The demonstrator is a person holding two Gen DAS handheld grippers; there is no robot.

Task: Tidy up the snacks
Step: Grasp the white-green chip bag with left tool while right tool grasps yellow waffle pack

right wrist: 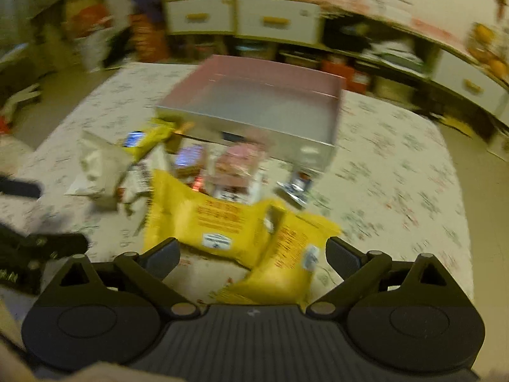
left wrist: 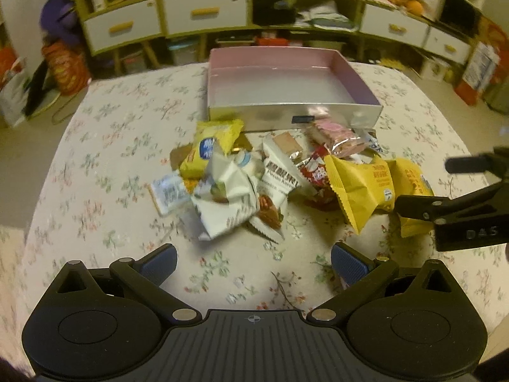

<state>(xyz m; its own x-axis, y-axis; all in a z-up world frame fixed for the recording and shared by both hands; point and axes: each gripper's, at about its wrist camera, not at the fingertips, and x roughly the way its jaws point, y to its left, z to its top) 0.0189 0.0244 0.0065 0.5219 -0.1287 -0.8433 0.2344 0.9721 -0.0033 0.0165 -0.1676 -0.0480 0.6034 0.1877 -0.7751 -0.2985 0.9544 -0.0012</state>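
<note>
— Snacks (left wrist: 267, 178), where are they seen?

— A loose heap of wrapped packets is seen on the flowered cloth of the desk (left wrist: 105, 165), just in front of the near wall of a shallow box (left wrist: 286, 117). The box is open at the top, pink on its inner walls and silvery outside, and nothing can be seen lying in it.

— What can be told apart in the heap?

— At the left a small yellow packet (left wrist: 210, 146) with a blue label is propped on a crumpled white wrapper (left wrist: 226, 197). A white packet with dark lettering (left wrist: 280, 172) is found in the middle, and a pink packet (left wrist: 334, 135) is pressed close against the box wall. At the right two larger yellow bags (left wrist: 359, 187) are overlapped, one partly on the other.

— How is the left gripper (left wrist: 254, 262) held?

— It is held with its jaws spread wide over bare cloth, near of the heap; nothing is caught between its blue pads (left wrist: 348, 267).

— And the right gripper (right wrist: 253, 254)?

— In its own view, which is blurred, the jaws are also seen wide apart. The nearer yellow bag (right wrist: 286, 273) is lying between the fingers, but no pad is pressed on it; a gap is left on either side. From the left wrist view its black fingers (left wrist: 413, 207) are seen reaching in from the right edge, beside the same yellow bags.

— What is behind the desk?

— A long shelf unit with white drawers (left wrist: 203, 12) is seen along the far wall, crowded with goods too blurred to be named.
</note>
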